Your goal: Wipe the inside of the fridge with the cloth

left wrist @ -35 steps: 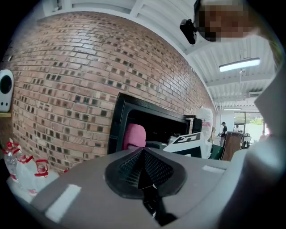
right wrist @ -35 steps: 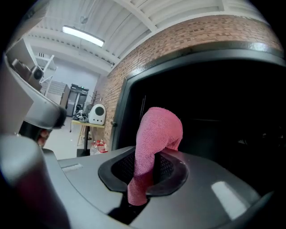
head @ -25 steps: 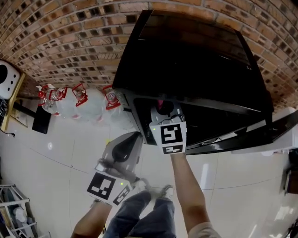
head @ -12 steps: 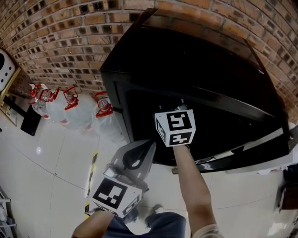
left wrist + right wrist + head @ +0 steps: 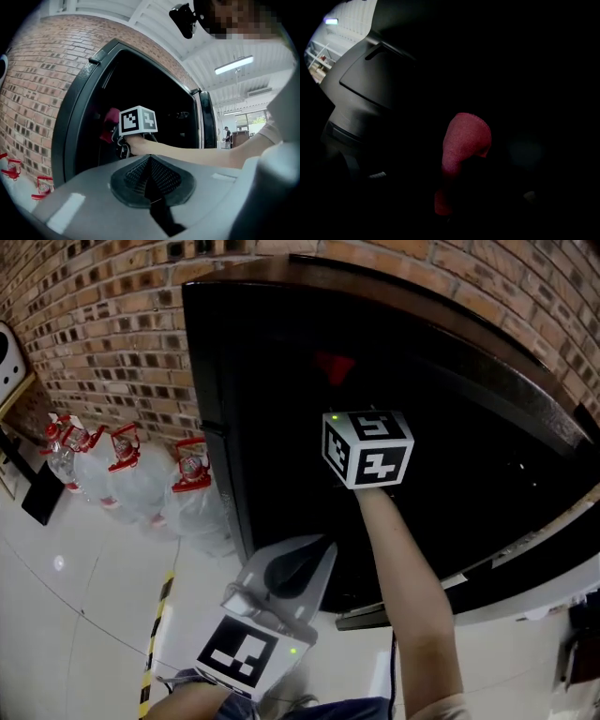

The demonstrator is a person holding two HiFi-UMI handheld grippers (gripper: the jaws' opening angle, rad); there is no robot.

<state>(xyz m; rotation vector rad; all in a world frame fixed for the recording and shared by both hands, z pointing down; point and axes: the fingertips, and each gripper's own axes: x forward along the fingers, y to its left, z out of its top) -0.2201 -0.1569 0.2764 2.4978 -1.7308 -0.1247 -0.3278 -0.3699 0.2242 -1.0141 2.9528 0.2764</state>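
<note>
The cloth point(image 5: 464, 138), red, is deep in the dark interior of the fridge point(image 5: 281, 352). It rises out from between the jaws of my right gripper point(image 5: 366, 446), which are clamped on its lower end. Little of those jaws shows in the gloom of the right gripper view. From the left gripper view the cloth point(image 5: 110, 123) shows as a pink-red bunch just beyond the marker cube, inside the black door frame point(image 5: 75, 112). In the head view only a dull red patch point(image 5: 335, 366) appears above the cube. My bare forearm point(image 5: 412, 587) reaches up into the opening.

My left gripper point(image 5: 298, 566) hangs outside the cabinet, below and left of the right one, above the pale tiled floor point(image 5: 66, 596). Its jaws are pressed together with nothing between them.

Left of the fridge, clear water bottles with red handles point(image 5: 131, 465) stand against the brick wall point(image 5: 94, 306). A yellow-and-black stripe point(image 5: 156, 634) crosses the floor.
</note>
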